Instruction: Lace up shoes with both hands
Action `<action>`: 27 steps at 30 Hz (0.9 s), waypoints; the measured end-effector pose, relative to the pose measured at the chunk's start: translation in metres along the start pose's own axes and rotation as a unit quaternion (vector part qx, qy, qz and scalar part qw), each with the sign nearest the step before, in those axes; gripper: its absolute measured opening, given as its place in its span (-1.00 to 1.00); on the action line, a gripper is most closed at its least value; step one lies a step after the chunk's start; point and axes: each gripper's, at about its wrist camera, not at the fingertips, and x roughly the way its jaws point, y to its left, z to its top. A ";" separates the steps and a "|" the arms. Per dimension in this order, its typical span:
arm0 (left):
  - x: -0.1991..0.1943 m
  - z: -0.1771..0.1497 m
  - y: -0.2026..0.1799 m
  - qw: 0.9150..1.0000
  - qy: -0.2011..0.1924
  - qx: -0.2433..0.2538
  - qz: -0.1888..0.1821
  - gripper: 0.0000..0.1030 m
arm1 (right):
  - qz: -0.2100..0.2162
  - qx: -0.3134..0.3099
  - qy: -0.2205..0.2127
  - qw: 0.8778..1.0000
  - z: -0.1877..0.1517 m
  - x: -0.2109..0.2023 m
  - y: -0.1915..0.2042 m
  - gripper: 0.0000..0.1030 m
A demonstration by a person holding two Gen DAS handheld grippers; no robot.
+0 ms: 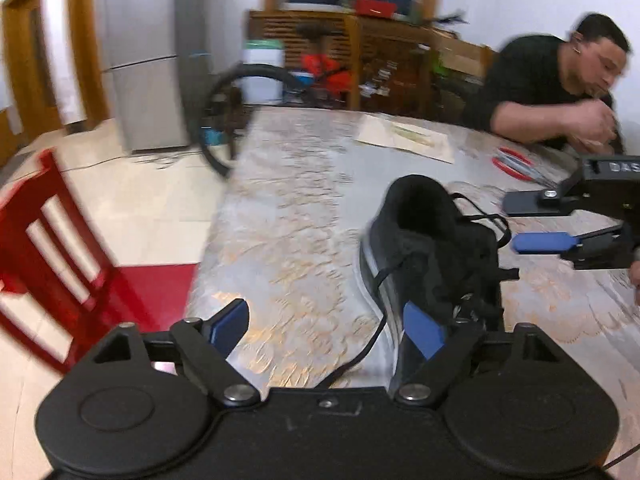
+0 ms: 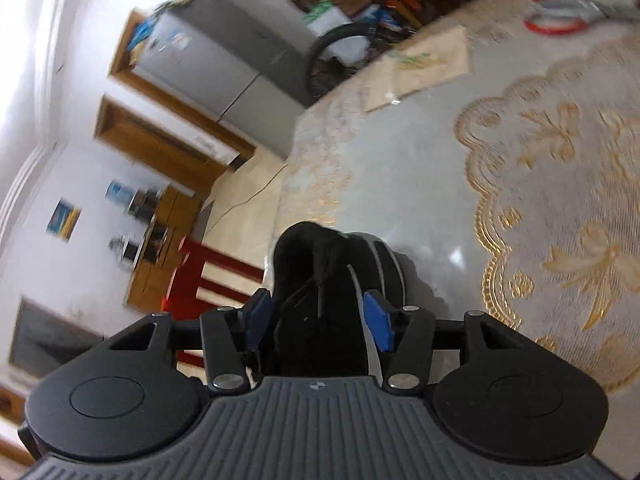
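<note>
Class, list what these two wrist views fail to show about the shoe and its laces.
- Shoe toe: left wrist view, hidden behind the left hand-held gripper.
- Eyelets: both views, black on black, blurred.
- Lace end: left view, runs under the gripper body.
- Shoe front: right wrist view, covered by the right hand-held gripper.

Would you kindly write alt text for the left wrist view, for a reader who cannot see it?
A black shoe with loose laces stands on a patterned table, just ahead of the open left gripper. The right gripper reaches in from the right, also open and empty. A red chair stands at left; a person sits at the table's far side.
</note>
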 end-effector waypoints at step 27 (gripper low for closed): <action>-0.056 0.047 0.033 0.974 -0.184 -0.074 -0.108 -0.96 | 0.102 -0.069 -0.233 0.965 -0.009 -0.084 0.088 -0.94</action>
